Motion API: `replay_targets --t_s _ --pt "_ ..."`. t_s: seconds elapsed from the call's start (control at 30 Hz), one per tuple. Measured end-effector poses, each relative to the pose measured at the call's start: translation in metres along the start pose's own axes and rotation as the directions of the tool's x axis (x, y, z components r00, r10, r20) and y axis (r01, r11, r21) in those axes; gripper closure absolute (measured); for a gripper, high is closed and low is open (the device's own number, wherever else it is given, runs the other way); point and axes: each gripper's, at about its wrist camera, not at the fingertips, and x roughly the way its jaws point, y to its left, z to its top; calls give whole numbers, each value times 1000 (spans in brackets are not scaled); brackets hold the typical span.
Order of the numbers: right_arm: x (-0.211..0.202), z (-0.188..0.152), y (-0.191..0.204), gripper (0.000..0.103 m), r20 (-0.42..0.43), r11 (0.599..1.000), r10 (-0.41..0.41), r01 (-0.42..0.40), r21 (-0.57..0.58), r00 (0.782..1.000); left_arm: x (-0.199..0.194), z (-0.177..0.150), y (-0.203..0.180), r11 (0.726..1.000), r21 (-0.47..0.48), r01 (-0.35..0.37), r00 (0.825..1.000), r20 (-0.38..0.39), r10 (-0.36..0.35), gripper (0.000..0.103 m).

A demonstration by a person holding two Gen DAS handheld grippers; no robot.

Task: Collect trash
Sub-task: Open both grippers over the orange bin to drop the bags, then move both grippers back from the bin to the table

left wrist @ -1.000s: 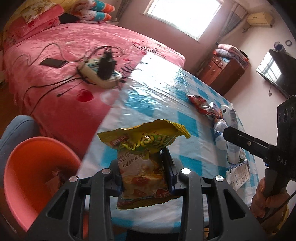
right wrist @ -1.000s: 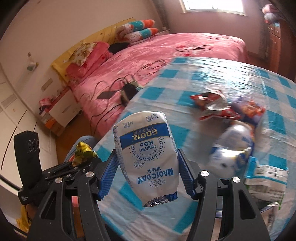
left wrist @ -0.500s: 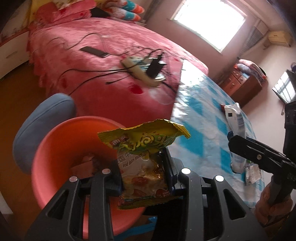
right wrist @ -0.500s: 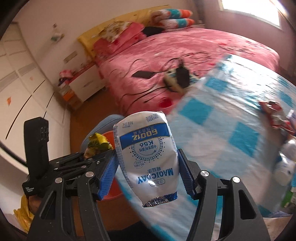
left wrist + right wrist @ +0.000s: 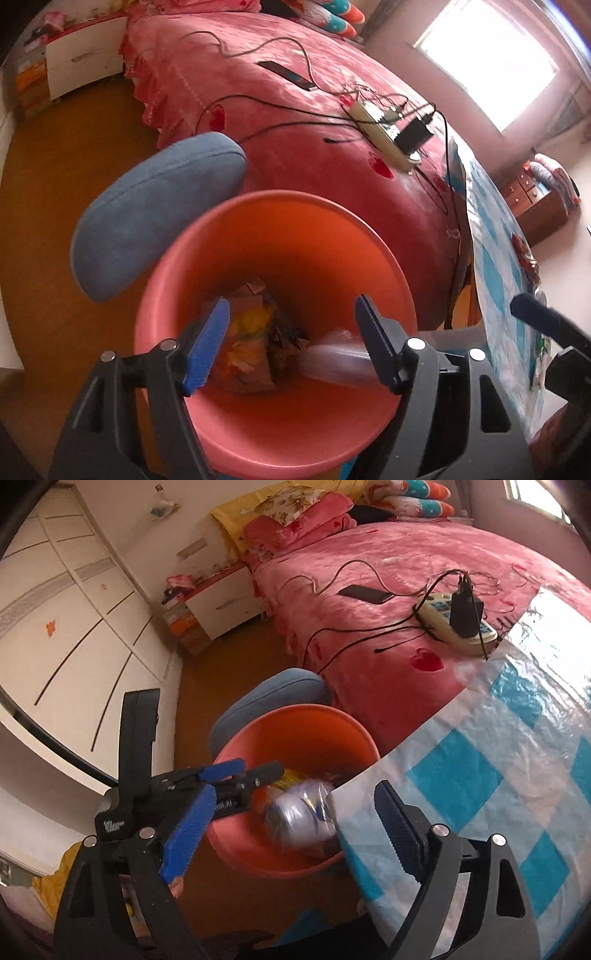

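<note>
Left gripper (image 5: 291,339) hangs over the orange bin (image 5: 177,280), jaws opening w/ nothing betw. them. Yellow snack bag (image 5: 247,332) lies blurred in the bin bottom, right below its tips, on other wrappers. Right gripper (image 5: 291,830) jaws also opening, nothing pressed betw. pads; white-blue pouch (image 5: 303,816) sits blurred inside the bin just ahead of it, next to the checkered tablecloth (image 5: 498,775) edge on its right side. Blue cushion (image 5: 147,206) touches the bin's far rim; pink bed (image 5: 295,110) beyond w/ power strip (image 5: 384,129).
</note>
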Motion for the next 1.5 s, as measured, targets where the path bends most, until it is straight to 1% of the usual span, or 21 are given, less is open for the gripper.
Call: replay_targets --t_s 0.13,0.2,0.3,0.57,0.67,0.77,1.07,1.27,1.43,1.5 --pt "-20 -4 -17 13 67 998 -28 25 56 997 -7 3 1 1000 1 -6 999 32 6 25" --pt "-31 -7 -26 11 100 996 -51 43 83 994 -7 4 -1 1000 3 -2 999 34 2 24" --pt "-44 -12 -34 11 133 993 -72 58 104 988 -7 3 -7 1000 17 -1 1000 32 0 23" --pt "-57 -30 -45 11 175 990 -112 95 105 978 -15 -2 -32 996 86 34 998 46 -38 23" --pt "-59 -37 -47 8 172 987 -135 118 109 976 -17 -3 -44 993 111 45 997 50 -51 23" --pt "-63 -45 -53 8 172 982 -167 148 116 971 -19 -5 -55 989 136 58 997 51 -65 23" --pt "-88 -69 -81 8 226 971 -176 132 197 958 -17 -14 -98 971 220 88 995 29 -97 23" --pt "-109 -83 -102 8 279 959 -185 112 260 942 -18 -22 -128 956 278 95 994 18 -104 23" --pt "-129 -98 -119 8 311 945 -221 124 302 924 -21 -29 -154 940 329 94 994 14 -105 23" --pt "-137 -103 -124 8 325 941 -237 133 311 916 -23 -32 -164 933 350 82 995 23 -96 23"
